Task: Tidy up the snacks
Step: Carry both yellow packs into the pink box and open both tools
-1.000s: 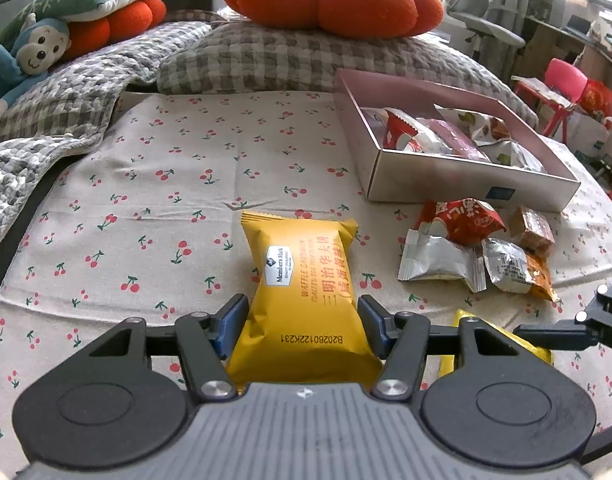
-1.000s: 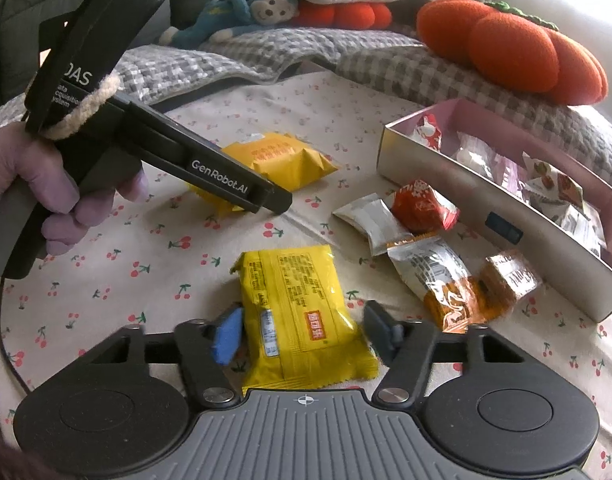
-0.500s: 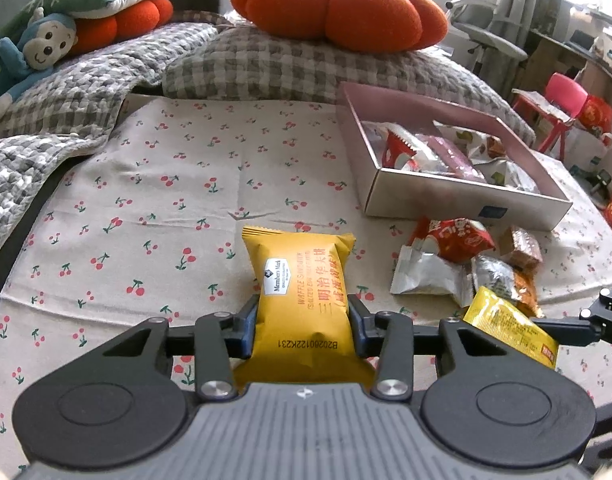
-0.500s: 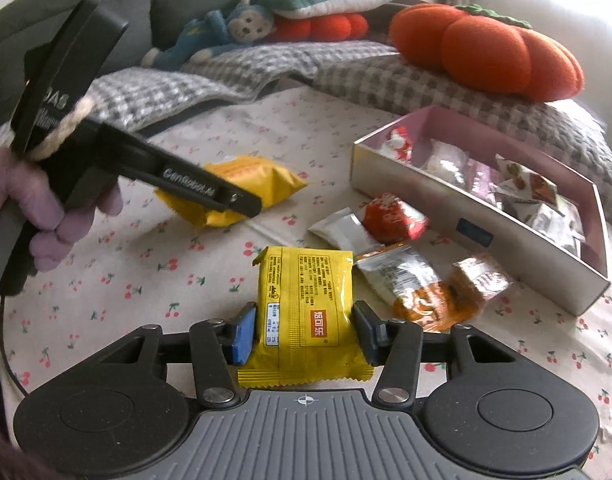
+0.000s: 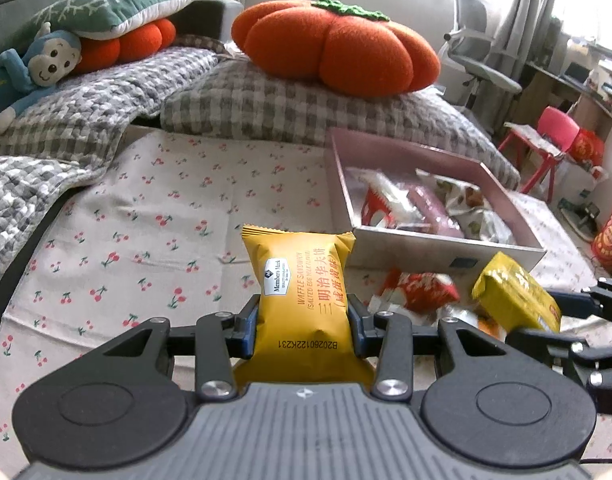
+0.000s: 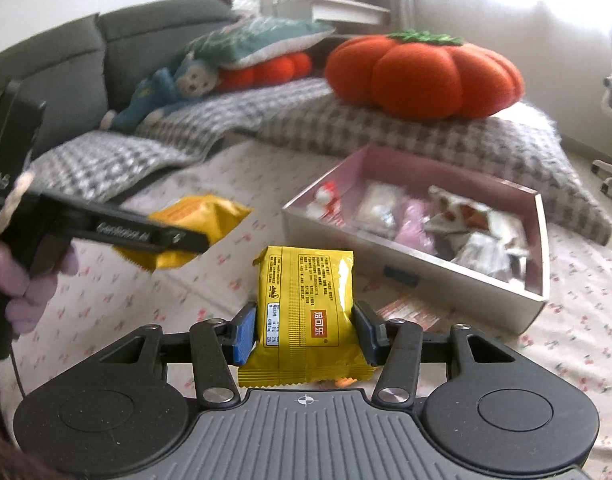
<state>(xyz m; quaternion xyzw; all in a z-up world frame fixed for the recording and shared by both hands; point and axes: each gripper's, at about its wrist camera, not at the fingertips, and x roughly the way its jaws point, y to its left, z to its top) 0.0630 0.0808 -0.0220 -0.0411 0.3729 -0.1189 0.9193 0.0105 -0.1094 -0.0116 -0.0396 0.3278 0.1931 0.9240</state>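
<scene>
My left gripper (image 5: pixel 303 330) is shut on an orange-yellow waffle sandwich packet (image 5: pixel 301 292), held off the cherry-print sheet (image 5: pixel 165 216). My right gripper (image 6: pixel 304 330) is shut on a bright yellow snack packet (image 6: pixel 306 308), also lifted. The same bright yellow packet (image 5: pixel 514 292) shows at the right in the left wrist view, and the waffle packet (image 6: pixel 197 228) shows at the left in the right wrist view, below the left gripper's finger. A pink open box (image 5: pixel 438 240) (image 6: pixel 458 276) holding several wrapped snacks lies ahead. A few loose snacks (image 5: pixel 418 292) lie in front of the box.
Checked pillows (image 5: pixel 306 116) with an orange pumpkin cushion (image 5: pixel 338 56) lie behind the box. A blue plush monkey (image 5: pixel 29 72) sits at the far left. A hand (image 6: pixel 21 280) holds the left gripper's handle. An office chair (image 5: pixel 474 60) and a pink stool (image 5: pixel 546 136) stand beyond the bed.
Both grippers closed on their yellow packets and lifted them off the sheet. The right gripper swung toward the box with its packet.
</scene>
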